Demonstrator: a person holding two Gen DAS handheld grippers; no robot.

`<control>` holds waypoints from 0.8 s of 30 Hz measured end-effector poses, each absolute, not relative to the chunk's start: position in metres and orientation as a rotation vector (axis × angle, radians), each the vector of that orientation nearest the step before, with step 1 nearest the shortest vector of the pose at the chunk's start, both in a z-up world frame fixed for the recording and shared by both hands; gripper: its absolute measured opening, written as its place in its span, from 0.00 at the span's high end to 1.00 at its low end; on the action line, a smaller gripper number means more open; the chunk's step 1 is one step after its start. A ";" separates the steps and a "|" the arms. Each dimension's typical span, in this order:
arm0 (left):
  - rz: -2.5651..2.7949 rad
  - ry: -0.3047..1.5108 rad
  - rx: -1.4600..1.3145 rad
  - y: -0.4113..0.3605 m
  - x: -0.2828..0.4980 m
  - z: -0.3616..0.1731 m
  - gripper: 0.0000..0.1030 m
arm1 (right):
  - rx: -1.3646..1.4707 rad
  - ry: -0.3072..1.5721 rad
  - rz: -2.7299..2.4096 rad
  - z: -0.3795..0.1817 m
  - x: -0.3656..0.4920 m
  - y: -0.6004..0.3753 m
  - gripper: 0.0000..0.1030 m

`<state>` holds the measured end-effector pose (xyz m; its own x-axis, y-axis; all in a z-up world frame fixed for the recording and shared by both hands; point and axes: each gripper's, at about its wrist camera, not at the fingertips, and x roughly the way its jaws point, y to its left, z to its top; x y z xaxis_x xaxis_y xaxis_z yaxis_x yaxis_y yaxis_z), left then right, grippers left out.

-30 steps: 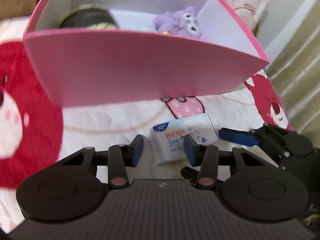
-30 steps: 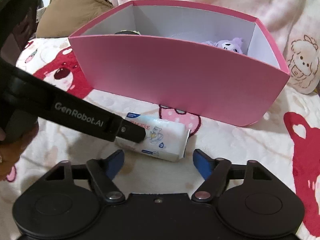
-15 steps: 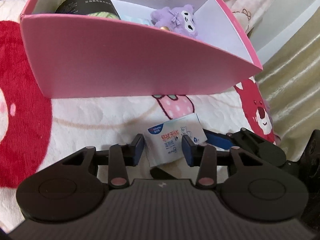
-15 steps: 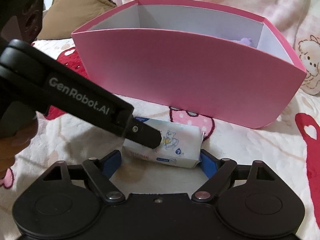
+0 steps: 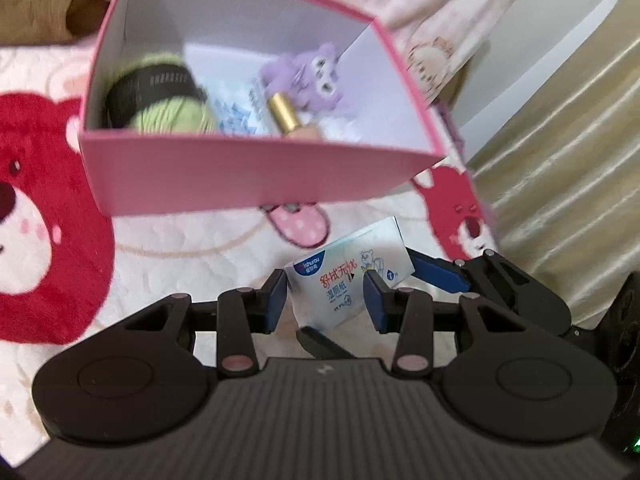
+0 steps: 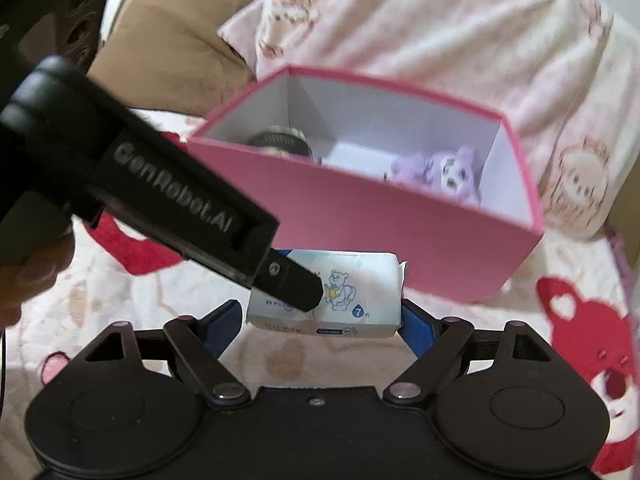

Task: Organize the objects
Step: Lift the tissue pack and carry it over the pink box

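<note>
Both grippers clamp the wipes pack (image 5: 347, 276): left gripper (image 5: 326, 300) fingers narrow across it, right gripper (image 6: 320, 322) fingers wide at its ends, near the pink box (image 6: 360, 216).

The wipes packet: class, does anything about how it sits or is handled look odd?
Yes. The wipes packet is gripped by both grippers at once: the left gripper across its width, the right gripper along its length. It sits outside the pink box, tilted, while the other items are already inside.

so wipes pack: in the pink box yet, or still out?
Out. The wipes pack sits in front of the pink box's outer wall, between both grippers' fingers.
</note>
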<state>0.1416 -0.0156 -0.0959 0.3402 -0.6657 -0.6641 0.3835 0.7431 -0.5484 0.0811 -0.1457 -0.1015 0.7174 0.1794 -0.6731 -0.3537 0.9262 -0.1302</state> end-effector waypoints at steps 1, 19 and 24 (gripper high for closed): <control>-0.702 1.000 -0.320 -0.013 0.140 -0.090 0.61 | -0.274 0.695 0.301 -0.094 0.078 -0.144 0.15; -0.544 0.828 -0.278 -0.001 0.197 0.021 0.60 | -0.210 0.651 0.435 0.029 0.141 -0.154 0.50; -0.471 0.902 -0.299 -0.010 0.251 0.014 0.60 | -0.105 0.789 0.445 0.030 0.215 -0.162 0.51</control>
